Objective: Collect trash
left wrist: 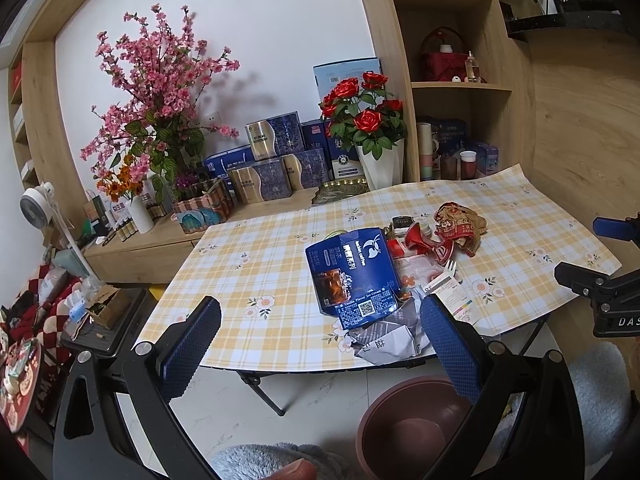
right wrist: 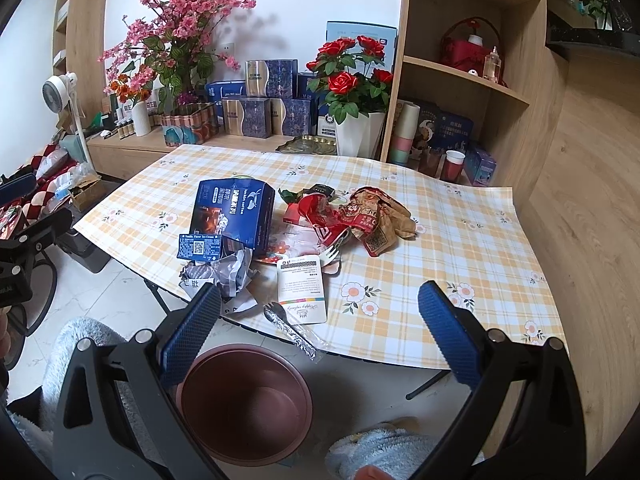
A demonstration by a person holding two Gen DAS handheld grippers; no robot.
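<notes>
- Both the left hand-held gripper (left wrist: 320,344) and right hand-held gripper (right wrist: 320,328) have their jaws spread apart, holding nothing.
- Trash lies piled on the tabletop (right wrist: 440,240): blue coffee box (right wrist: 236,212), crumpled paper (right wrist: 224,276), red wrappers (right wrist: 360,216), plastic fork (right wrist: 292,330).
- The brown bin (right wrist: 244,404) below looks empty; collecting seems not yet begun.

I am in a lived-in home room: pale wooden shelving (right wrist: 472,76) is built into the wall, holding mugs, a red basket and stacked cups, and a low wooden ledge (left wrist: 160,240) carries pink blossom branches (left wrist: 156,80), a pot of red roses (right wrist: 352,80) and stacked blue gift boxes (right wrist: 264,96). A folding tabletop with a yellow checked flowered cloth (right wrist: 440,240) stands on pale marble-look floor tiles (left wrist: 320,392). A small white fan (left wrist: 36,204) and a red-and-white checked blanket (left wrist: 36,304) sit off to the side.
</notes>
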